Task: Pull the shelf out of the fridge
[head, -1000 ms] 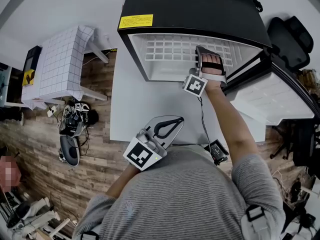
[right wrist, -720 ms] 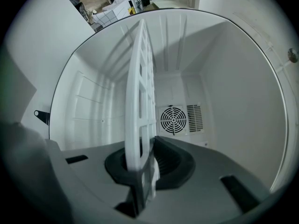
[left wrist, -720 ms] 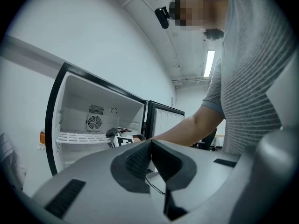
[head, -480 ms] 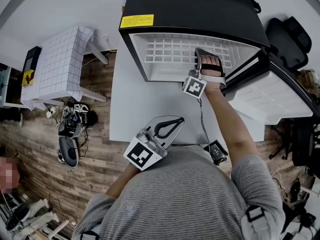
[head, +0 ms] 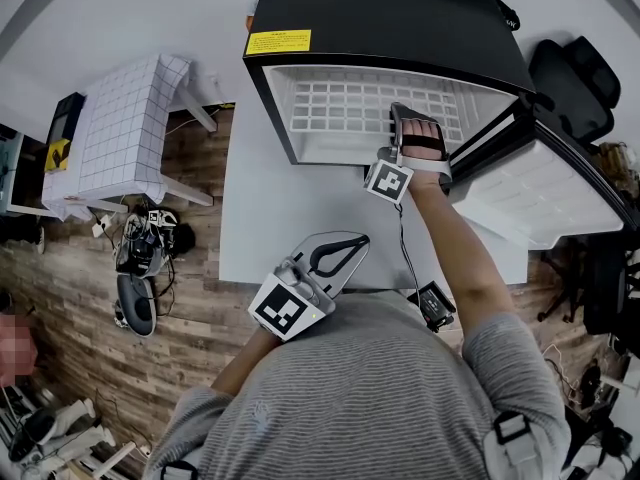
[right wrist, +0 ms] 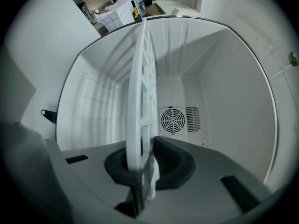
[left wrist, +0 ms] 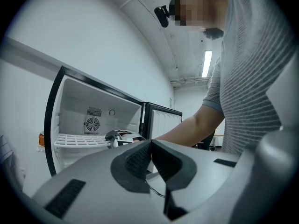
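- Progress is early, by my reading: the black fridge (head: 390, 18) at 12 o'clock in the head view has its door (head: 540, 193) swung open toward 3 o'clock. The white grid shelf (head: 340, 108) lies inside the cabinet, its front edge about level with the opening.
- Done so far: the door is open and a grip is set on the shelf. Left to do: the whole pull toward 6 o'clock, until the shelf clears the cabinet.
- Right gripper (head: 400, 108): the jaws stand narrowly apart and pinch the shelf's front edge. In the right gripper view the shelf (right wrist: 140, 87) runs edge-on between the dark pads (right wrist: 175, 160) of the right gripper (right wrist: 145, 164), toward the fan grille (right wrist: 173, 120) on the back wall.
- Left gripper (head: 345, 248): it sits at 6 o'clock near the person's torso, over the white table (head: 290, 218) and well apart from the fridge. In the left gripper view its jaws are pressed together with nothing between them (left wrist: 150, 155).
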Available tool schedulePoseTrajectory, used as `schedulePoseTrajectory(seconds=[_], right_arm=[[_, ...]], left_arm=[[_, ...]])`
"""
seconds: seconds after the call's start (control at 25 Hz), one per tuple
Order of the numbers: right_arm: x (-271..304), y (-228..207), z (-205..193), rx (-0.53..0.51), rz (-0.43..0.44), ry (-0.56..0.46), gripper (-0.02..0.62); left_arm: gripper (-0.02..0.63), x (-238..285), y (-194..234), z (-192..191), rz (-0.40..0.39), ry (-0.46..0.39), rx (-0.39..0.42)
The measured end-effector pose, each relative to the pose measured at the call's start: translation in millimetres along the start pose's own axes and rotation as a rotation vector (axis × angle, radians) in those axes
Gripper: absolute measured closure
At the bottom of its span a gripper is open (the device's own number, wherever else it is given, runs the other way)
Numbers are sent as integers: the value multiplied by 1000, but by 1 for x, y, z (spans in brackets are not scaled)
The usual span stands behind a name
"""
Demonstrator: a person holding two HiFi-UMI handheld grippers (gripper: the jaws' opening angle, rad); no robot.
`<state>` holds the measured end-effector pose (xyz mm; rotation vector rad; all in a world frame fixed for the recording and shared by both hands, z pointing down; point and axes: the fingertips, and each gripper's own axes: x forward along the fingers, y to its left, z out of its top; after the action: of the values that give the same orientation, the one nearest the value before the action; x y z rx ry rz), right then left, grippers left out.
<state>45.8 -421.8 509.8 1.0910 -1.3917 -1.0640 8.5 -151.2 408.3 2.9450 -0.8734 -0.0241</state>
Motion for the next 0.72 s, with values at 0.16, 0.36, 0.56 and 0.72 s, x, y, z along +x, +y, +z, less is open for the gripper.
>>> schedulePoseTrajectory(seconds=[0.16, 0.36, 0.56, 0.72], right_arm=[[-7, 2, -3, -31, -11, 10, 554], [-13, 0, -7, -64, -39, 33, 554], [-21, 3, 1, -3, -5, -1, 554], [-23, 4, -1, -8, -8, 2, 554]], left_arm=[[595, -1, -4, 0, -6, 0, 1], [595, -2, -11, 1, -17, -2, 11], [595, -5, -17, 1, -19, -4, 11], [595, -4, -20, 0, -20, 1, 17]])
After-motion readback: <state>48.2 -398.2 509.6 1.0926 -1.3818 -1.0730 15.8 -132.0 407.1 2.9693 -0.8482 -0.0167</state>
